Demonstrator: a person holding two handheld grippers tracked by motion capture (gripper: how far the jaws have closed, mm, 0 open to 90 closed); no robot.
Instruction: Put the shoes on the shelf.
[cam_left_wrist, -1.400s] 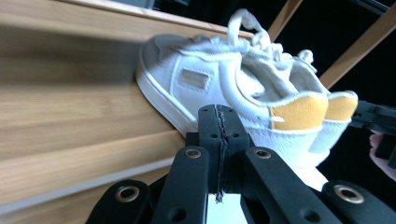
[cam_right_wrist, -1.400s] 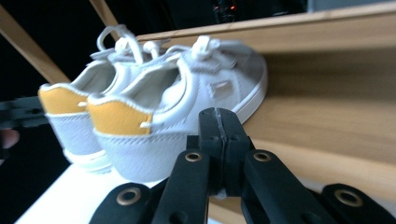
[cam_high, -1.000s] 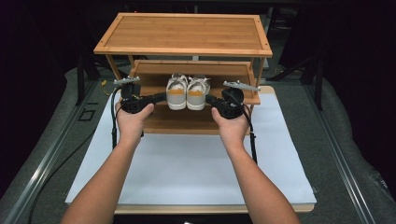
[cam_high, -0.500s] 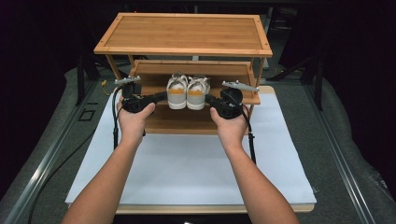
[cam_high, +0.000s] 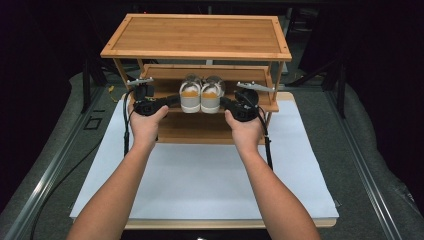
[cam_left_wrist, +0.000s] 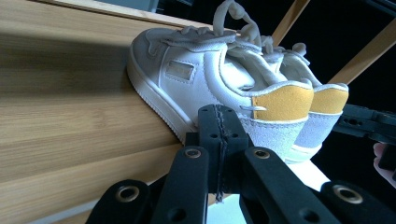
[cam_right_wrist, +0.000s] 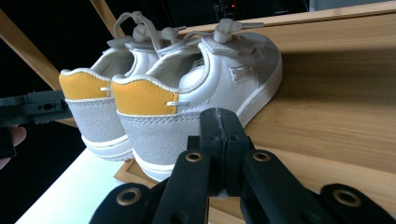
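A pair of small white shoes with orange heel patches stands on the middle shelf of a bamboo rack, heels toward me: left shoe, right shoe. My left gripper is shut with nothing between its jaws, and its tip rests at the outer heel side of the left shoe. My right gripper is also shut and holds nothing, its tip against the outer heel side of the right shoe. The two grippers flank the pair. Each gripper view shows the other gripper beyond the heels.
The rack has a wide top shelf overhanging the shoes and a lower shelf beneath. It stands at the far end of a white board on a grey table. Slanted rack legs stand near the shoes.
Both hands have edged forward toward the rack, and the pair of shoes has slid slightly deeper onto the middle shelf between the shut grippers.
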